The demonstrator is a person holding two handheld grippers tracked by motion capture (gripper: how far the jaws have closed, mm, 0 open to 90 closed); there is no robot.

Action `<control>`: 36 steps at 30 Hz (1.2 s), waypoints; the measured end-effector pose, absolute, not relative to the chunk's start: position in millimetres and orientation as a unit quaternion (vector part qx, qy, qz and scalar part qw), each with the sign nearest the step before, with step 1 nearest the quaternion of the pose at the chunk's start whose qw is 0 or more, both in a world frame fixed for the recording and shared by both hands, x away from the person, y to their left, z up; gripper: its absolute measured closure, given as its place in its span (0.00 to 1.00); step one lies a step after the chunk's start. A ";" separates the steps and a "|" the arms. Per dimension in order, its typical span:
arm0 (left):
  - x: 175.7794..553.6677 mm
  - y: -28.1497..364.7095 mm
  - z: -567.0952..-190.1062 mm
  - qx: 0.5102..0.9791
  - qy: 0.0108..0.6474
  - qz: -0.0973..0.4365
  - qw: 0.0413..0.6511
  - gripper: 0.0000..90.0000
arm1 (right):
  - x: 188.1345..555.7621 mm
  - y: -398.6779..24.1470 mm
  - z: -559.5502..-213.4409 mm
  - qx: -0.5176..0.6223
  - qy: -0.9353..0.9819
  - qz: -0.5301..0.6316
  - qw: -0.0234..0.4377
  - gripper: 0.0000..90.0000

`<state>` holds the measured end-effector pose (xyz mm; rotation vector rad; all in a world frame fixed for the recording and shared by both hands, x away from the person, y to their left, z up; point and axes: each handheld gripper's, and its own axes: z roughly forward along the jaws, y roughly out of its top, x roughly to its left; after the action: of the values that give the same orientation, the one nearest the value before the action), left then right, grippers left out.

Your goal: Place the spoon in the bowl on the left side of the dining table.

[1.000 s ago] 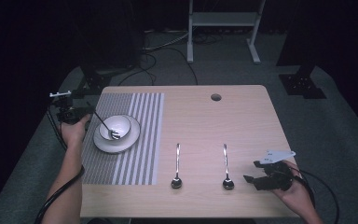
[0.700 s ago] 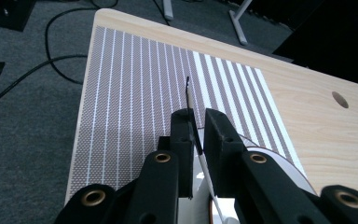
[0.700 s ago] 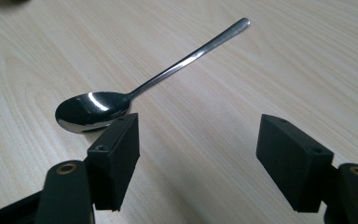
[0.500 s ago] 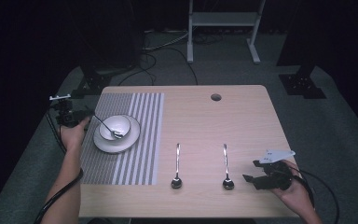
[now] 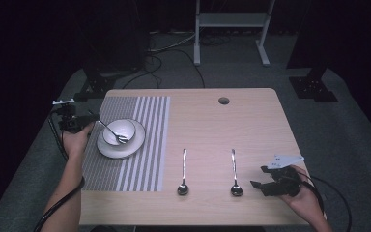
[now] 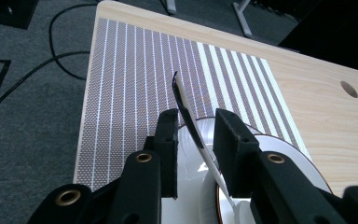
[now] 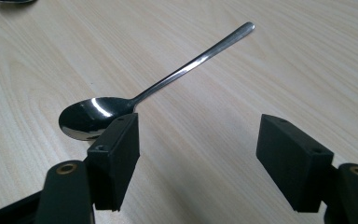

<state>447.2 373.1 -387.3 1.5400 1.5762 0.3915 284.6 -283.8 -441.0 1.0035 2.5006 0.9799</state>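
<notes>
Spoon in bowl: spoon (image 5: 111,131) leans with its scoop end in the white bowl (image 5: 125,128) on a plate (image 5: 107,152) — near the table's left edge, on the striped mat (image 5: 140,145).
Left gripper (image 6: 196,133): jaws have just been opening; the handle stands between them, seemingly no longer pinched, as if being let go.
Right gripper (image 7: 198,154): jaws wide apart, empty, low by the table's near right corner — waiting beside a spoon (image 7: 135,100).
Spare spoons: two lie parallel by the near edge (image 5: 183,169), handles away, easy to pick.
</notes>
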 end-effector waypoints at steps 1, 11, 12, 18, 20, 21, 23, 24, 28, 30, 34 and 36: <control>446.4 373.3 -387.2 0.616 0.636 0.160 0.437 0.75 | 284.4 -284.0 -441.1 0.346 0.864 0.339 0.136 0.32; 436.5 377.3 -387.9 0.612 0.637 0.163 0.439 0.56 | 284.5 -287.1 -442.6 0.348 0.863 0.342 0.133 0.32; 436.5 377.3 -387.9 0.612 0.637 0.163 0.439 0.55 | 284.5 -287.1 -442.6 0.348 0.863 0.342 0.133 0.32; 434.6 376.9 -390.3 0.619 0.635 0.157 0.436 0.46 | 284.0 -289.3 -442.7 0.353 0.861 0.341 0.133 0.32; 433.4 377.1 -390.8 0.618 0.633 0.157 0.438 0.45 | 283.7 -288.8 -442.2 0.354 0.861 0.340 0.135 0.32; 432.9 377.4 -391.0 0.618 0.633 0.157 0.440 0.43 | 283.7 -288.6 -442.0 0.352 0.861 0.340 0.136 0.32; 431.9 379.0 -390.9 0.617 0.634 0.155 0.440 0.41 | 283.8 -287.8 -441.6 0.352 0.862 0.339 0.135 0.32; 431.0 379.5 -390.5 0.617 0.633 0.155 0.441 0.41 | 284.0 -287.8 -441.7 0.352 0.862 0.340 0.134 0.32; 427.5 380.7 -390.3 0.622 0.635 0.159 0.430 0.39 | 284.6 -287.7 -442.6 0.354 0.862 0.338 0.132 0.32; 424.4 381.2 -391.4 0.624 0.636 0.162 0.424 0.38 | 284.1 -288.5 -442.2 0.353 0.862 0.339 0.133 0.32; 416.2 382.9 -393.4 0.628 0.630 0.165 0.427 0.37 | 283.1 -289.9 -441.8 0.357 0.860 0.341 0.131 0.31; 412.2 383.5 -394.4 0.631 0.626 0.164 0.428 0.35 | 283.1 -289.7 -442.0 0.357 0.860 0.340 0.132 0.31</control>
<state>412.2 383.5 -394.4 1.5750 1.5639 0.4084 283.1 -289.7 -442.0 1.0355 2.4968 0.9867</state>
